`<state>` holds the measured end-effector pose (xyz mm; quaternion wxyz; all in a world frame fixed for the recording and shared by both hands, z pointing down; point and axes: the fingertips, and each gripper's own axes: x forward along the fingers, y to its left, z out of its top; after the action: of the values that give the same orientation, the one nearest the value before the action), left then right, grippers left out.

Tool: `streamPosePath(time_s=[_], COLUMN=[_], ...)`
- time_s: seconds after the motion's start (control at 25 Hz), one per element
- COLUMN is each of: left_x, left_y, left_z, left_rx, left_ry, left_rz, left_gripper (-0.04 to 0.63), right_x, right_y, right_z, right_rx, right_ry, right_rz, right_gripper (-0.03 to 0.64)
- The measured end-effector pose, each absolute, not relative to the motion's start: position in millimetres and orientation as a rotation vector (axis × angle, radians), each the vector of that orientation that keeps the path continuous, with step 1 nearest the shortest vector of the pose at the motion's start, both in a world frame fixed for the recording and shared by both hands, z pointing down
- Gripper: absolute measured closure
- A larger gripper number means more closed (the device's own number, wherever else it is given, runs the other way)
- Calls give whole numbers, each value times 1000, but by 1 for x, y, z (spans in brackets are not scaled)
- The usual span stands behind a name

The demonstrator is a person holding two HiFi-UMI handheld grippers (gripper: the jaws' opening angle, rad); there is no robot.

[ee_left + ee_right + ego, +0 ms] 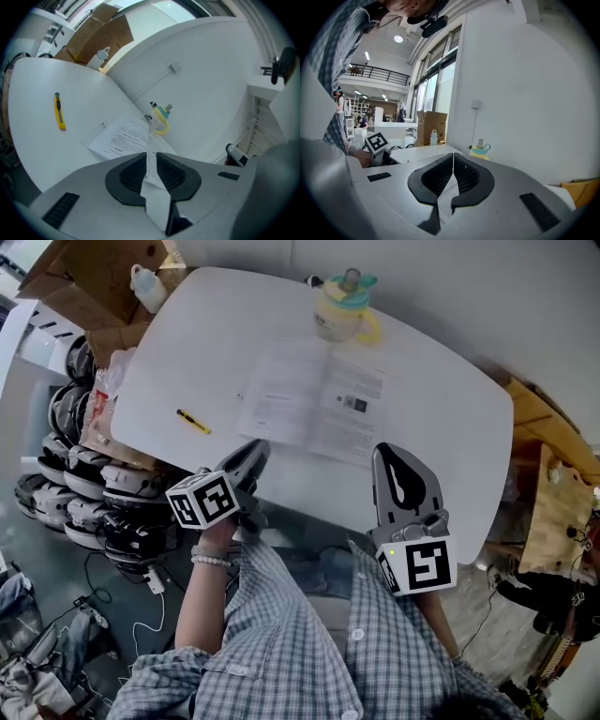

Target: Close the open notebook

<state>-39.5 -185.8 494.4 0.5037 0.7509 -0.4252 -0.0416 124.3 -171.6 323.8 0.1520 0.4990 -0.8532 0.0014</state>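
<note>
Notebook [314, 399] one, open, cup [345, 310] one, cutter [193, 422] one

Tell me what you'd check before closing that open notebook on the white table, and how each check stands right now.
1. Notebook lies open and flat on the table: ok.
2. Left gripper empty, fingers slightly apart: ok.
3. Right gripper ready to take a page: not ok, its fingers are together.
4. A page gripped: not ok, neither gripper holds one.
5. Yellow cutter clear of the pages: ok.
6. Cup clear of the notebook's far edge: cannot tell.
</note>
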Motion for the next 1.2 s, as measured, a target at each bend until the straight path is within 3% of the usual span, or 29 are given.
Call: streamPosePath(time_s=[0.6, 1.2], left_x=[-17, -4], left_y=[-188, -190], left_z=[538, 575], left_rx=[1500, 1263], left_ry=[-975, -928], left_rz=[-242, -375], left_gripper=[408, 373], right_x=[151, 180], right_y=[-185, -189], right_z=[323, 326], right_rx=[1407, 1443], right_ry=[-2452, -2420], right_rz=[15, 34], right_gripper=[597, 597])
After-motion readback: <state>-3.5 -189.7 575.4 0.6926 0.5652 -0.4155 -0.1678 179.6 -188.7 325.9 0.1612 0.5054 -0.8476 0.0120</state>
